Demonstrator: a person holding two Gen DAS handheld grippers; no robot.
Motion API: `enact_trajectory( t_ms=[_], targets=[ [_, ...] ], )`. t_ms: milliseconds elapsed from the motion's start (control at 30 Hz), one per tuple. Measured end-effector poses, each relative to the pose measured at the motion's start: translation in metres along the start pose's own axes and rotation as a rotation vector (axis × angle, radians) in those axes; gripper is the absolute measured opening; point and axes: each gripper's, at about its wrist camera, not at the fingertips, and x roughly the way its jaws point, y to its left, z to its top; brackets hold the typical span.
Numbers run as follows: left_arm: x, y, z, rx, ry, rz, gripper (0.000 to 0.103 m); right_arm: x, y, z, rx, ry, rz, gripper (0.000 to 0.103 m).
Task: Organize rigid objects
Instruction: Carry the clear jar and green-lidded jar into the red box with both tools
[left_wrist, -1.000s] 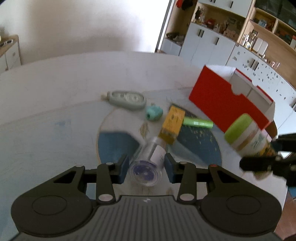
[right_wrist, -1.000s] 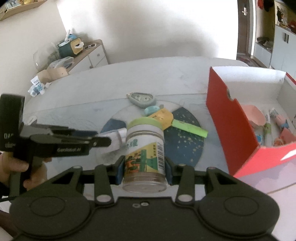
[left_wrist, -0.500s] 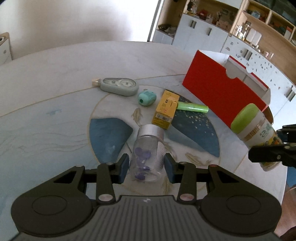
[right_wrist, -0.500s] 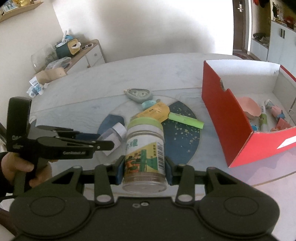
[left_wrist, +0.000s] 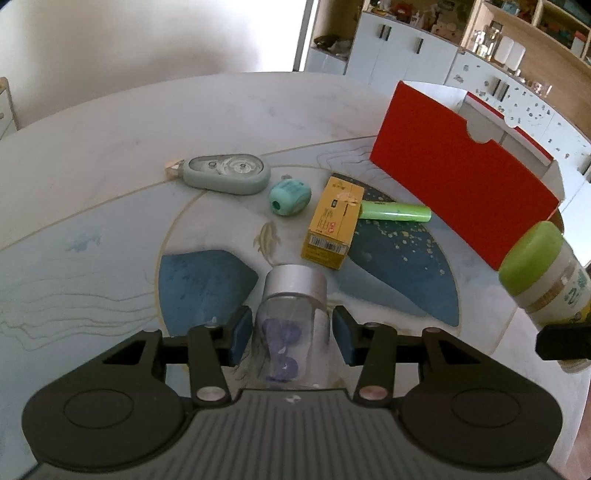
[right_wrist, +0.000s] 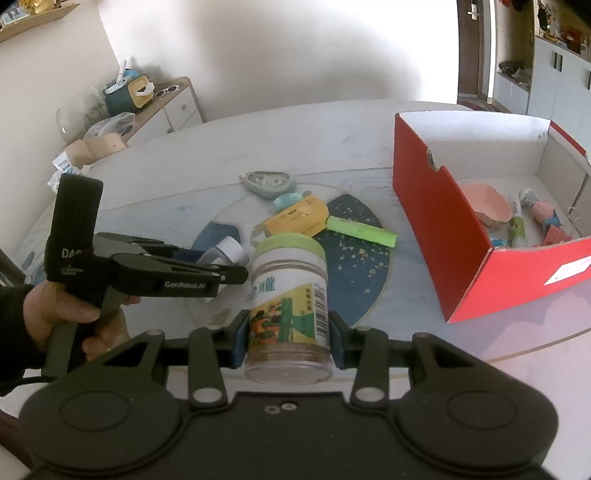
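Note:
My left gripper (left_wrist: 291, 332) is shut on a clear bottle with a silver cap (left_wrist: 293, 317) that holds purple pieces, lifted above the table. My right gripper (right_wrist: 288, 336) is shut on a green-lidded jar (right_wrist: 288, 291) with a yellow-green label; the jar also shows at the right of the left wrist view (left_wrist: 546, 273). The left gripper shows in the right wrist view (right_wrist: 147, 273), to the left of the jar. A red box (right_wrist: 436, 229) stands open at the right and holds several small items.
On the round table (left_wrist: 92, 177) lie a grey tape dispenser (left_wrist: 225, 173), a teal sharpener (left_wrist: 290, 199), a yellow carton (left_wrist: 332, 221) and a green tube (left_wrist: 395, 212). White cabinets and shelves stand behind the box. A side cabinet with clutter (right_wrist: 122, 107) stands far left.
The clear bottle has tipped from lying bottom-toward-camera to standing cap-forward in my left gripper. Both grippers rose and drew back a little; the jar stays held.

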Motion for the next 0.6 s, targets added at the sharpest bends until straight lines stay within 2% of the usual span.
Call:
enact_trajectory(
  t_ms=[167,467,600],
  targets=[
    [-0.003,-0.003,0.003,-0.036,0.018,0.028,0.041,-0.004,-0.009,0.005,0.001,-0.010,0.002,0.041],
    [-0.016,-0.025,0.012,-0.039,-0.004,0.065,0.040,-0.017,-0.035,0.022,0.003,-0.042,0.018,0.041],
    [-0.022,-0.036,0.020,-0.070,-0.013,0.075,0.040,-0.025,-0.051,0.031,-0.002,-0.056,0.025,0.041]
  ],
)
